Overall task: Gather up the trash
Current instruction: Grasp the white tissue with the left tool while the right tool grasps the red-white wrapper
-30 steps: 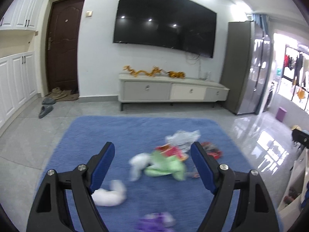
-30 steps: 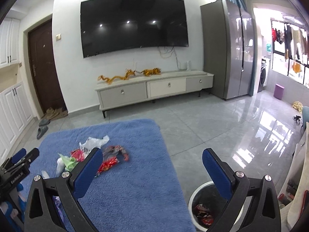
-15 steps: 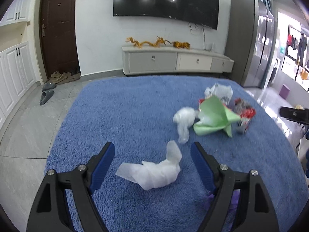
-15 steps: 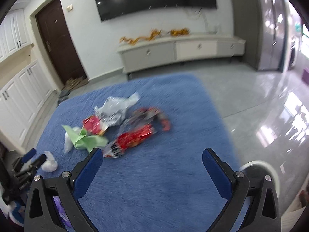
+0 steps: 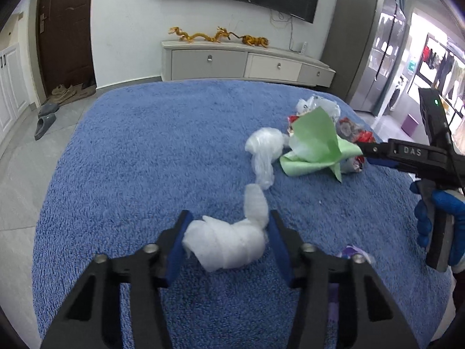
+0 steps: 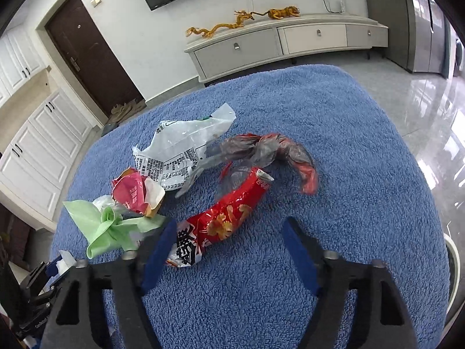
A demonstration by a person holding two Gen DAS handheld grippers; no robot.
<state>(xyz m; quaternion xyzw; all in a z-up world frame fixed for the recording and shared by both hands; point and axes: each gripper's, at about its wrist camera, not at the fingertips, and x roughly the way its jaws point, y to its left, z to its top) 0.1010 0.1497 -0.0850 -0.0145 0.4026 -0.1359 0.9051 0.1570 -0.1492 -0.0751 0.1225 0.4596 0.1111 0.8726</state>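
- White crumpled tissue [image 5: 226, 247] on the blue rug [image 5: 145, 157] is pinched by the left claw [image 5: 228, 240], its jaws just closed in.
- The red snack wrapper [image 6: 221, 221] is straddled by the right claw [image 6: 229, 250], jaws closing, right pad clear.

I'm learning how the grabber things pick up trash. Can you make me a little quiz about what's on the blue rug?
1. True or false: the left gripper has a white crumpled wad between its fingers.
2. Which piece lies nearest the right gripper?
A. red snack wrapper
B. white printed bag
C. green paper
3. Fill in: all the trash lies on a ____ rug.

Key
1. True; the pads sit against both its sides, and the jaws have just been closing.
2. A; its end reaches in beside the left pad, and the jaws, just closing, do not pinch it.
3. Blue.
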